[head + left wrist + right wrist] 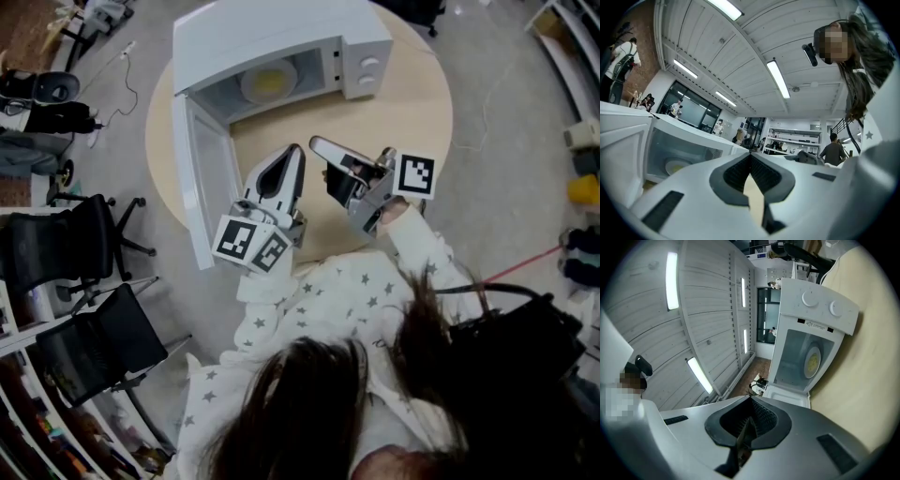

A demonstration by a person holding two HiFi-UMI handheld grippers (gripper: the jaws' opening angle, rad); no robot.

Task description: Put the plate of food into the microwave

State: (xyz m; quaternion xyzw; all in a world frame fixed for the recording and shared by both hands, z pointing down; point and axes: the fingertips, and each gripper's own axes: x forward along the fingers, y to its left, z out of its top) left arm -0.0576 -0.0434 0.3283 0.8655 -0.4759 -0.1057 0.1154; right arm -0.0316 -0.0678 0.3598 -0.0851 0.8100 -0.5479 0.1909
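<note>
Round light-wood tabletop (417,98), standing on grey floor (506,159). White microwave (272,37) sits directly on tabletop at far side, two dials on right panel. Microwave door (211,183) open, swung toward near side, along tabletop's left rim. Black office chairs (89,234) on floor, left.

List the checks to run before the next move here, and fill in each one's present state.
1. Plate of food inside the microwave: ok.
2. Plate set back from the front sill, out of the door's swing: ok.
3. Left gripper shut with nothing in it: ok.
4. Right gripper shut with nothing in it: ok.
5. Microwave door closed: not ok, it stands wide open.
</note>
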